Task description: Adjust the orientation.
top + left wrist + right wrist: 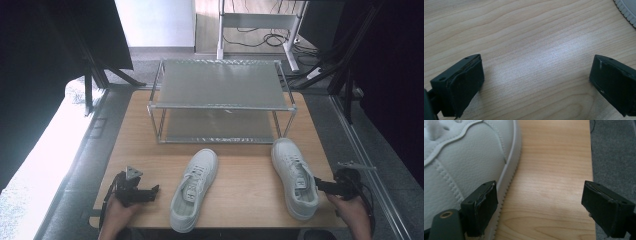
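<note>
In the high view, two white shoes lie on the table point(240, 200) in front of a metal rack point(222, 100). The right shoe point(295, 177) is near the table's right edge, its long axis running near to far, toe toward the rack and leaning slightly left, heel toward the person. The left shoe point(194, 189) sits mid-table, toe tilted right toward the rack. The right gripper point(322, 185) points left at the right shoe's heel side, just beside it. The left gripper point(152, 192) rests well left of the left shoe, aimed right.

In the left gripper view, the left gripper point(536, 80) has its jaws spread wide over bare wood.

In the right gripper view, the right gripper point(539, 205) is open, one jaw over the right shoe's point(461, 165) sole edge, nothing pinched.
</note>
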`<state>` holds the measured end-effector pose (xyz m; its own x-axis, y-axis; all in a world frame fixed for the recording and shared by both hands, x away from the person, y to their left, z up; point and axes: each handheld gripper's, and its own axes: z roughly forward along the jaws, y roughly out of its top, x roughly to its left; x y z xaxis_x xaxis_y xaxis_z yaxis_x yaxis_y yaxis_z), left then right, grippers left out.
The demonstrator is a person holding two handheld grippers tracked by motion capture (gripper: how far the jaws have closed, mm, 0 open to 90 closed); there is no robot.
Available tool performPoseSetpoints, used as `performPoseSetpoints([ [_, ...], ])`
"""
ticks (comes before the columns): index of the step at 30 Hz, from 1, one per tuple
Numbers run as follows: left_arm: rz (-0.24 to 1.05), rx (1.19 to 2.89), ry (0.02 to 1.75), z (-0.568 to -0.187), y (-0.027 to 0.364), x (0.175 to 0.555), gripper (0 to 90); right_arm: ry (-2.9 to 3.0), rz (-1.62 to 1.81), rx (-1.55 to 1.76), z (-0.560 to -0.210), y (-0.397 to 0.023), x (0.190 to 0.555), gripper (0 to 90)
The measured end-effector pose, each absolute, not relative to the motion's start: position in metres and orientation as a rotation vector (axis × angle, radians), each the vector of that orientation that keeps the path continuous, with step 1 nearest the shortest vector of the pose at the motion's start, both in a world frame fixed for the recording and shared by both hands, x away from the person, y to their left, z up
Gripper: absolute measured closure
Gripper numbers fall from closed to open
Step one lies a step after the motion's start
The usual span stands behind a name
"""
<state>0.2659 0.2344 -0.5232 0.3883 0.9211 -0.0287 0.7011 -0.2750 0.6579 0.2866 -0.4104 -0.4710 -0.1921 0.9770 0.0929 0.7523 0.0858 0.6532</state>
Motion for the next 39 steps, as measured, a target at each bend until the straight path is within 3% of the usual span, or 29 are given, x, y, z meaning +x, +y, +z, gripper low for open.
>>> performPoseSetpoints([
  [16,0.478,2.075,1.399,-0.522,0.234,0.266,0.0,2.022,0.91,1.647,-0.463,-0.418,0.278,8.9],
  [21,0.454,2.101,1.419,-0.518,0.235,0.266,0.5,2.034,0.945,1.599,-0.456,-0.418,0.272,13.4],
  [39,0.32,2.005,1.258,-0.443,0.207,0.242,10.4,2.032,1.04,1.579,-0.42,-0.41,0.253,13.2],
])
